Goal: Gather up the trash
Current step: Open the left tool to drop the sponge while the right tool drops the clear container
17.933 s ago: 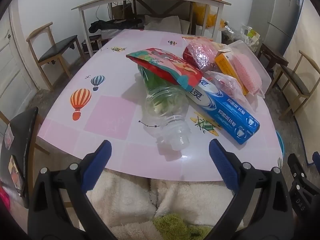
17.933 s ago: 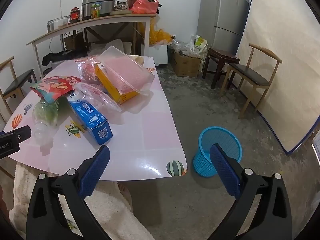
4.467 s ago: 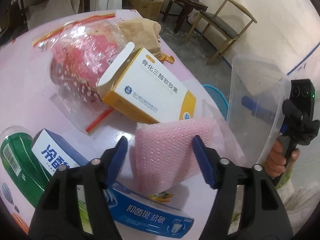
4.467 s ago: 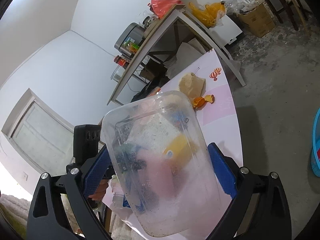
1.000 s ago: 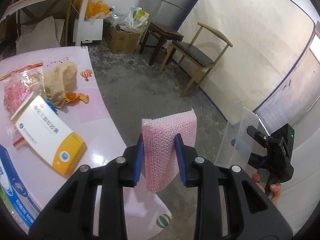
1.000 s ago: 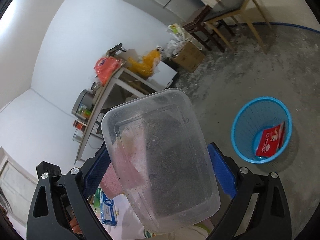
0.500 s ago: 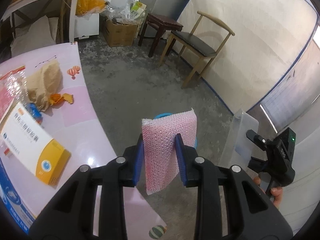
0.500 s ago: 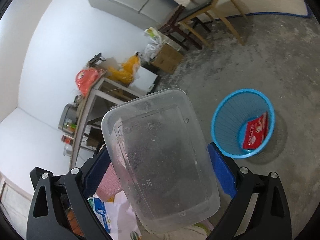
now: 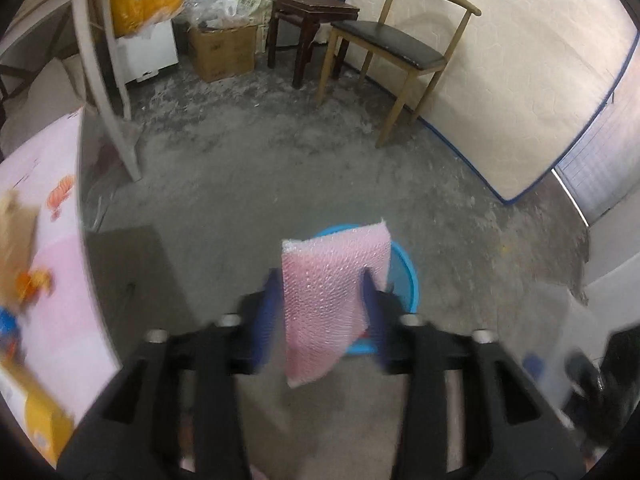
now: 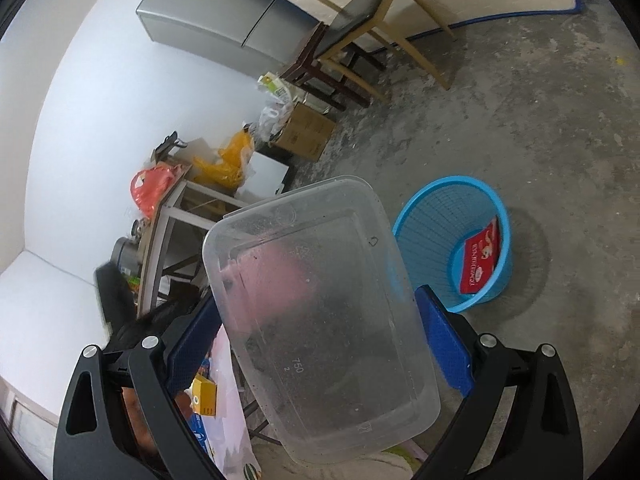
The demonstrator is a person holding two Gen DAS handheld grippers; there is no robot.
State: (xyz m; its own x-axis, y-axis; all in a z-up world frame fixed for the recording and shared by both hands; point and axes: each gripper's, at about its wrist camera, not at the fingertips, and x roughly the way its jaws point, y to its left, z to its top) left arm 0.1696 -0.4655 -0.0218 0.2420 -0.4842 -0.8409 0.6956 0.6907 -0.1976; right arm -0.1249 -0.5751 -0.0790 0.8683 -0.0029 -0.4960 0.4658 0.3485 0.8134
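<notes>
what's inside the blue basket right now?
In the right wrist view the blue basket holds one red packet leaning on its wall. The clear tub covers the near rim; the rest shows only bare mesh.

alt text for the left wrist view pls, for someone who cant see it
The left tongs, jaws opening, have a pink bubble-wrap pouch between them above a blue basket on a grey concrete floor. A wooden chair and dark stool stand behind; a pink table edge is at left.
</notes>
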